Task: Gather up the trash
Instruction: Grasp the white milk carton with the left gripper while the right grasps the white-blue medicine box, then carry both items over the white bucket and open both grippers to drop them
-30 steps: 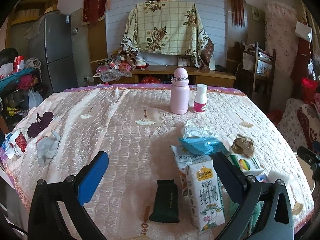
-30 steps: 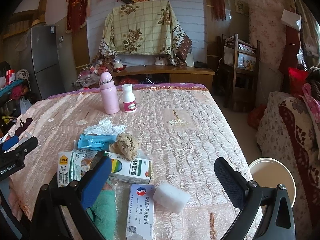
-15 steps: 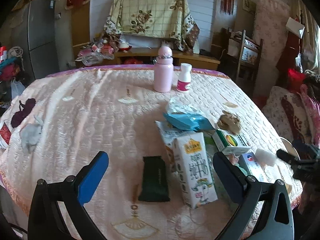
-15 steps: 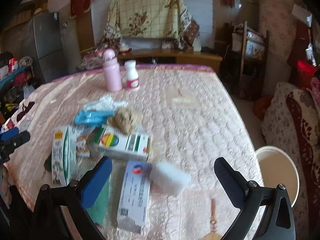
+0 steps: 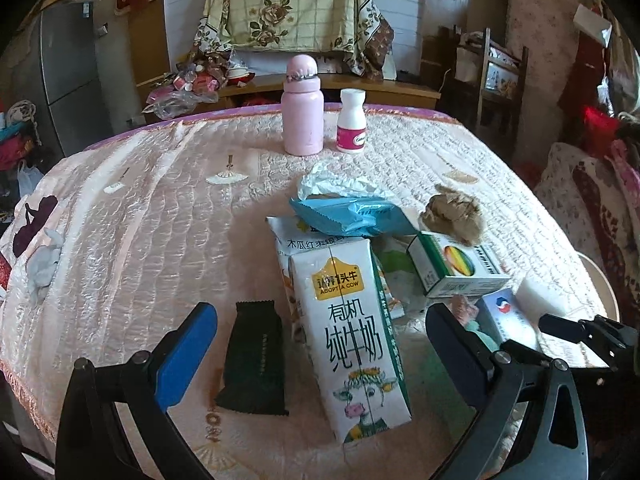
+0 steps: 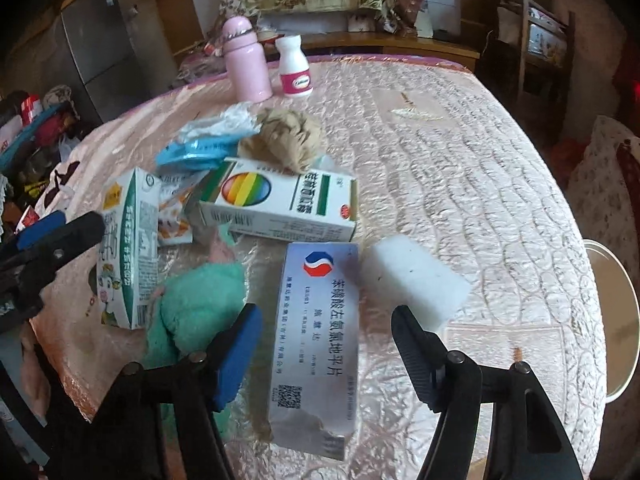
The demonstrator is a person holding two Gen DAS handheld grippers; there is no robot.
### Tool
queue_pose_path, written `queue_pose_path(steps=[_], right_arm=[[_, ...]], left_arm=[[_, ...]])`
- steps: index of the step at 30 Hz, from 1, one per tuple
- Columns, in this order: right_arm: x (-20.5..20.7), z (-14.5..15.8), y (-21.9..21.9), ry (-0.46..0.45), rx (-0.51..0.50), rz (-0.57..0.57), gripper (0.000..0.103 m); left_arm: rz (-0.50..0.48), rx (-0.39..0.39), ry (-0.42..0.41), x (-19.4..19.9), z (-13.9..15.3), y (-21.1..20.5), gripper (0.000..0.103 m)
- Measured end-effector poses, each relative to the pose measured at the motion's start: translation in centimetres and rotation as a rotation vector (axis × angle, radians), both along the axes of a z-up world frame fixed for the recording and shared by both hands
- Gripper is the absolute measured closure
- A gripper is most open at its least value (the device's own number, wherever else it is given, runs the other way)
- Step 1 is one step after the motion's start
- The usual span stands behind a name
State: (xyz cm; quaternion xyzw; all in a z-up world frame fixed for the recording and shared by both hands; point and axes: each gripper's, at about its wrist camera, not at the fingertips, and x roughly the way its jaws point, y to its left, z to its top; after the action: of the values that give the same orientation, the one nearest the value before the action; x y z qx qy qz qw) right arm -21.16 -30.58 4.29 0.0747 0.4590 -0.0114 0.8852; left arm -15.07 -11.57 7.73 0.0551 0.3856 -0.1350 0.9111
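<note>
Left wrist view: the left gripper [image 5: 320, 354] hung with fingers spread, pinching nothing, astride the black packet [image 5: 254, 360] and milk carton [image 5: 352, 340], likely to pick one.
Litter: wrappers, cartons and boxes lay heaped mid-counter [image 5: 140, 220], handy for both hands.
Right wrist view: the right gripper [image 6: 326, 350] straddled the silver box [image 6: 316, 344], its fingers just narrowed but clear of the box's sides.
Sponge: the sponge [image 6: 416, 284] touched the box's right edge.
Bucket: the bucket [image 6: 616, 320] stood below the counter's right edge, probably for trash.

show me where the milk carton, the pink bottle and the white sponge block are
milk carton [image 5: 352, 336], left wrist view, on its printed front face.
pink bottle [image 5: 302, 114], left wrist view, on its body.
white sponge block [image 6: 412, 280], right wrist view, on its top face.
</note>
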Motion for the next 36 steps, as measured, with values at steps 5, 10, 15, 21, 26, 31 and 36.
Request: queue_pose_path(steps=[5, 10, 15, 21, 26, 31, 36], right_arm=[[0.4, -0.9, 0.1, 0.026, 0.004, 0.008, 0.055], [0.0, -0.6, -0.8, 0.004, 0.034, 0.003, 0.055], [-1.0, 1.0, -2.5, -0.036, 0.039, -0.024, 0.055], [-3.0, 3.3, -6.1, -0.087, 0.030, -0.090, 0.055], [-5.0, 4.6, -10.8, -0.112, 0.009, -0.185, 0.055], [-7.6, 4.9, -16.7, -0.118, -0.003, -0.314, 0.055], [-9.3, 4.4, -22.5, -0.101, -0.021, -0.431, 0.055]], left_arm=[[-0.028, 0.005, 0.065, 1.0, -1.6, -0.6, 0.042], [-0.054, -0.012, 0.064, 0.5, -0.6, -0.2, 0.042], [-0.098, -0.044, 0.044, -0.5, 2.2, -0.6, 0.043], [-0.228, -0.101, 0.051, -2.1, 5.3, -5.4, 0.043], [-0.352, -0.114, 0.058, -3.6, 6.7, -11.1, 0.043], [-0.470, -0.127, 0.088, -4.8, 7.0, -17.6, 0.043], [-0.560, -0.114, 0.113, -5.7, 6.2, -24.8, 0.043]])
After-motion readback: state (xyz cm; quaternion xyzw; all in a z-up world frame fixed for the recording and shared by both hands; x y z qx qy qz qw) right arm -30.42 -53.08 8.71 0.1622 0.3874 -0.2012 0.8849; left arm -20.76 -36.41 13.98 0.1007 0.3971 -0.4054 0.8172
